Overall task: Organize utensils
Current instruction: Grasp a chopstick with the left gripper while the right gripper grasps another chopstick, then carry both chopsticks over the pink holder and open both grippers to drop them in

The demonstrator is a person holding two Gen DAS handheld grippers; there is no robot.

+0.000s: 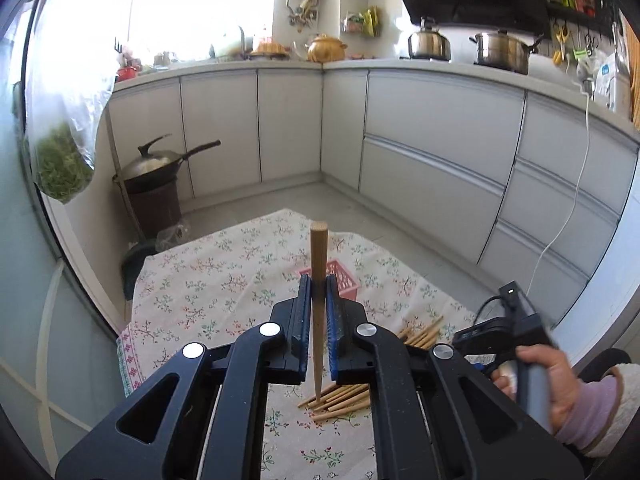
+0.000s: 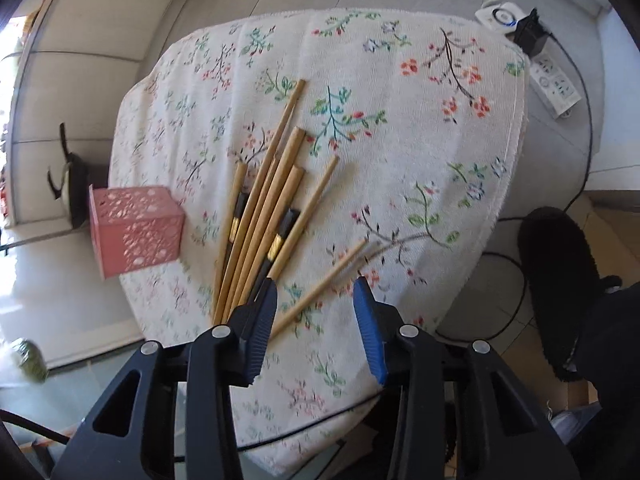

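My left gripper [image 1: 319,282] is shut on a wooden chopstick [image 1: 319,256] and holds it upright above the table, thick end up. Behind it stands a pink perforated basket [image 1: 344,278], also in the right wrist view [image 2: 136,228] at the table's left edge. A pile of several wooden chopsticks [image 2: 266,208], some with black and gold ends, lies mid-table; it also shows in the left wrist view [image 1: 340,398]. One loose chopstick [image 2: 320,286] lies apart from the pile, between my right gripper's fingers. My right gripper [image 2: 316,288] is open and empty just above it.
The small table wears a floral cloth [image 2: 400,100]. A power strip [image 2: 554,84] and cables lie on the floor at right. A wok on a stand [image 1: 154,168] is at the far left. Kitchen cabinets [image 1: 432,140] line the room. A dark slipper [image 2: 560,288] is at right.
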